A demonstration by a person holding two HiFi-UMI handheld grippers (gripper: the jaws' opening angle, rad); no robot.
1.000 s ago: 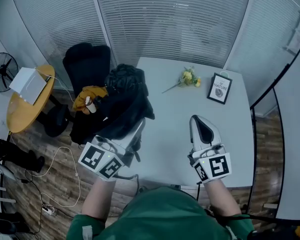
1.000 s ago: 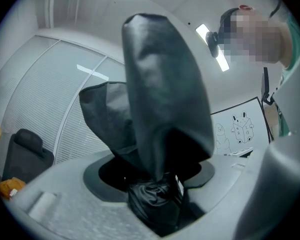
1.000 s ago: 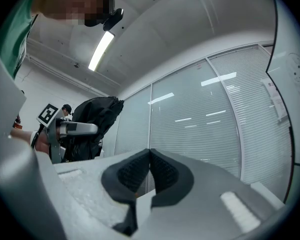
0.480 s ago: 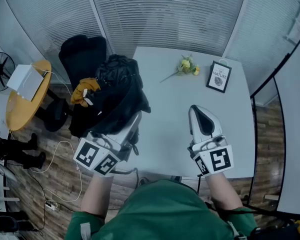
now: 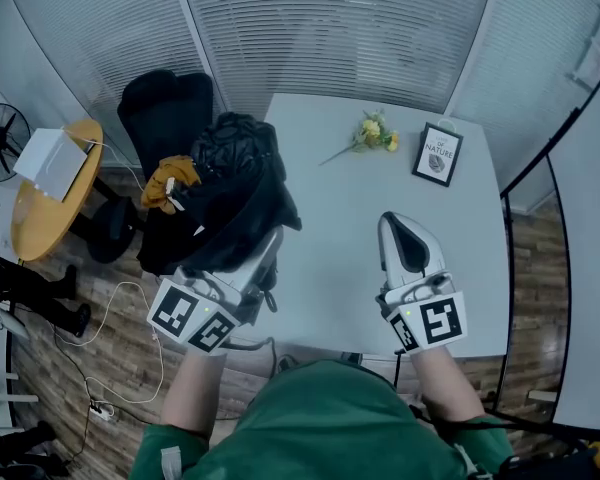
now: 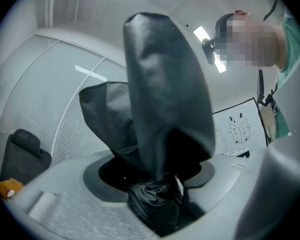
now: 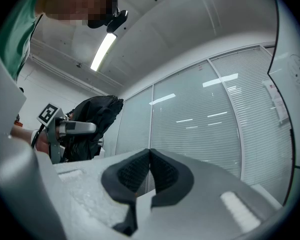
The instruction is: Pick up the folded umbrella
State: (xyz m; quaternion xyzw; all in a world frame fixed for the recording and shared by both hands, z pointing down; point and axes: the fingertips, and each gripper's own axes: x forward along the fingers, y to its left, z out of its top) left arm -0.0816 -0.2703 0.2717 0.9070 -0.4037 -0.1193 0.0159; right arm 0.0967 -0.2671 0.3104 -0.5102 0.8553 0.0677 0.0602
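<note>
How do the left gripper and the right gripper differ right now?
The left gripper has its jaws spread around a black fabric bundle and grips it, while the right gripper has its jaws closed together on nothing. The left gripper sits at the left edge of the white table, against that bundle, while the right gripper is over bare tabletop. Both point forward, the same way.

Cool, dim, bluish light fills every view. Ceiling strip lights [image 7: 104,50] glare in both gripper views and reflect off the blinds [image 7: 210,116]. Fisheye distortion bends edges; corners vignette black.
</note>
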